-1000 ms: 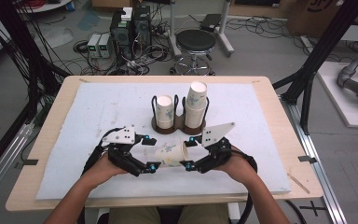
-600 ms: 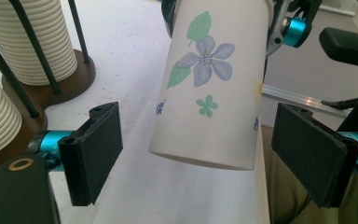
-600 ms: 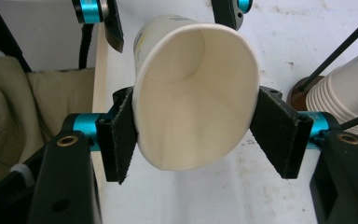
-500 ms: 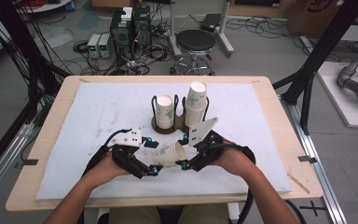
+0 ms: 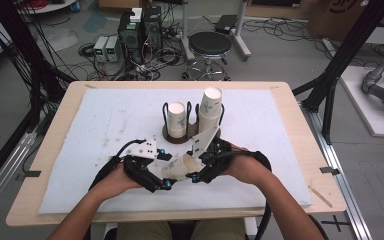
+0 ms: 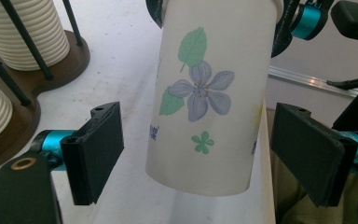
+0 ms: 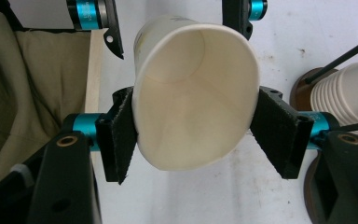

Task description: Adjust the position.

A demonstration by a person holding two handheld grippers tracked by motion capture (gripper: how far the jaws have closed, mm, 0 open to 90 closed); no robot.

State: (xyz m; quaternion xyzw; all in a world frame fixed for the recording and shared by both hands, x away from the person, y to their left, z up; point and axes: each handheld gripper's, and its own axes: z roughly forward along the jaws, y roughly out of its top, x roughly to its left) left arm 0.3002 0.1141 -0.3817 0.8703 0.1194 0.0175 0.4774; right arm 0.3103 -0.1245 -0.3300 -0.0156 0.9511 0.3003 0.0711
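A white paper cup (image 5: 180, 168) with a blue flower print lies on its side between the two grippers, above the white mat. My right gripper (image 5: 196, 164) is shut on the paper cup (image 7: 191, 121) near its rim, squeezing the mouth into an oval. The cup's open mouth faces the right gripper's camera. My left gripper (image 5: 165, 169) is open. Its two pads stand on either side of the cup's base (image 6: 205, 93), with a gap on each side. Each gripper is held in one of the person's hands.
A brown cup holder (image 5: 190, 134) with black rods stands just behind the grippers. It carries a short cup stack (image 5: 176, 120) and a taller cup stack (image 5: 211, 107). The white mat (image 5: 280, 150) covers the wooden table. Chair, boxes and cables are on the floor beyond.
The right gripper has rolled so that its grey plate now stands upright, and it has shifted a little left. The cup has turned with it. The left gripper has barely moved.
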